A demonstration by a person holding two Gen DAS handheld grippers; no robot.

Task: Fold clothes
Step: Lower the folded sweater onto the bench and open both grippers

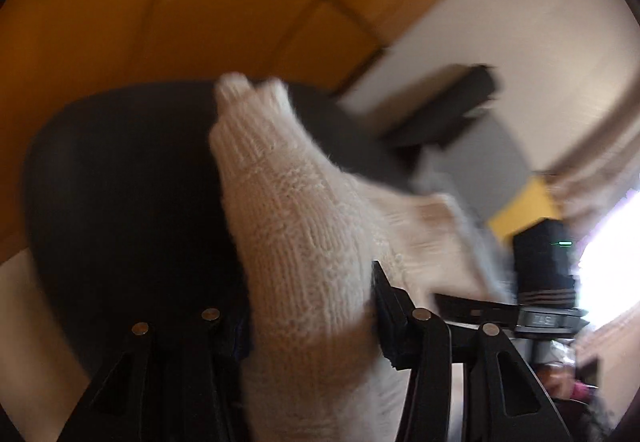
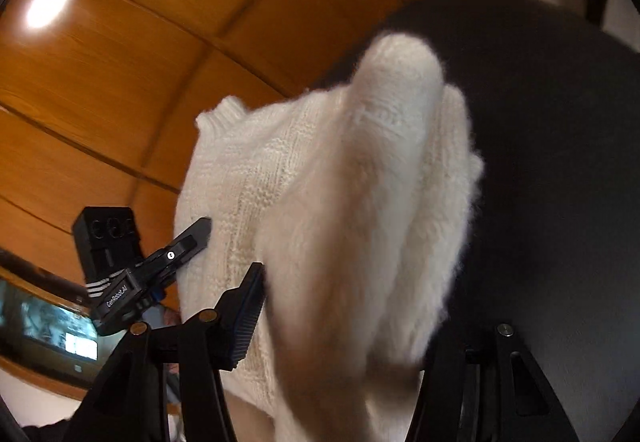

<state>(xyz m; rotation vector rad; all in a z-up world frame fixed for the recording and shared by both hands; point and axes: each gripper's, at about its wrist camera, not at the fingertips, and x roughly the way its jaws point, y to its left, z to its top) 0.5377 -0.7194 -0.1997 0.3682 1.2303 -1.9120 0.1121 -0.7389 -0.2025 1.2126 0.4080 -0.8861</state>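
Both hand-held grippers, left (image 1: pixel 312 322) and right (image 2: pixel 352 322), grasp the fluffy white knitted sweater (image 2: pixel 320 182) (blurred) above the round black surface (image 2: pixel 540 162), which lies toward two o'clock.

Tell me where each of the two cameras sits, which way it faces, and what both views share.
Left wrist: sits on the left tongs, faces along them at the white knitted sweater above the round dark table; the right tongs show.
Right wrist: sits on the right tongs, faces the same sweater; the left tongs show.
Shared: sweater, table, orange wooden panelling.
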